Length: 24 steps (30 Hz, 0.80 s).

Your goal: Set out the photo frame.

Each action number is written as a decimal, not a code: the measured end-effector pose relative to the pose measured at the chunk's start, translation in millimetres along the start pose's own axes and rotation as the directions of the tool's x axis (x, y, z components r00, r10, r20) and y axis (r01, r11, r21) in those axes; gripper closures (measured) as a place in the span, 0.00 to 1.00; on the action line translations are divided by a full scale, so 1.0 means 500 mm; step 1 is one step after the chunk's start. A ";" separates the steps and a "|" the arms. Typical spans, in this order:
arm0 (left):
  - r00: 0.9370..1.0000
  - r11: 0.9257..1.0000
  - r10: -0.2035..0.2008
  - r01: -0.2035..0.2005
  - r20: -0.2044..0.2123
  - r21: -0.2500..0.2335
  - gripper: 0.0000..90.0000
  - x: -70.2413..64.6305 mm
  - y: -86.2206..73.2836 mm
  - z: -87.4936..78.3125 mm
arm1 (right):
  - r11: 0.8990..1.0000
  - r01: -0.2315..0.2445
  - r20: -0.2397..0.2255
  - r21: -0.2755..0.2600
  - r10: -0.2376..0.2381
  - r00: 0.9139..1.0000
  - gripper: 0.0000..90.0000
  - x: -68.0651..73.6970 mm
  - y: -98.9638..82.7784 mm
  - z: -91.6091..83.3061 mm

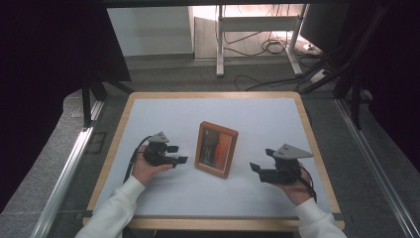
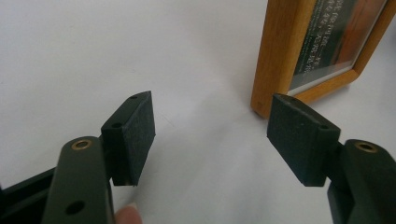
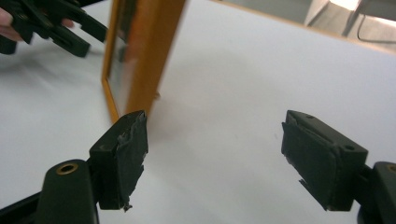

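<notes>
One upright picture frame (image 1: pixel 216 148), long axis vertical, between two open hand-held grippers.

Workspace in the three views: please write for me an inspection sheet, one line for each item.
Surface: white table top with a wooden rim, bare around the job's thing.
Job's things: one wooden picture frame stands upright near the middle, glass toward the person.
Clutter: nothing seen on the table.
Grippers: left gripper is open, beside the frame's left edge, not touching. Right gripper is open, to the frame's right, apart from it. Nothing is between either pair of jaws.
Cables: a black cable trails from the left gripper; more cables lie on the floor behind.
Surroundings: white stand legs and dark curtains.
</notes>
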<state>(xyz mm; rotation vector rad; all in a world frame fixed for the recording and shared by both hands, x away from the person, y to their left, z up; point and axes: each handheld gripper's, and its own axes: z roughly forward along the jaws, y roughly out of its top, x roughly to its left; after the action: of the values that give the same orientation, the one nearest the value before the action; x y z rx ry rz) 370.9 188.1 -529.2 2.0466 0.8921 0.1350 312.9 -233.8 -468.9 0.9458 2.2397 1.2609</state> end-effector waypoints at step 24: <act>0.996 0.995 0.093 -0.094 0.015 0.045 1.00 -0.054 0.028 0.045 | 0.995 -0.022 0.067 0.098 0.016 0.998 0.25 -0.025 -0.070 0.011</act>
<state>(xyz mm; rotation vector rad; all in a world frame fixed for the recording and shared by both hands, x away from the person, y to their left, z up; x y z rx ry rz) 367.9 150.6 -526.1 2.1306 0.7985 0.1531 312.4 -252.4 -501.9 1.0318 2.2648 1.1189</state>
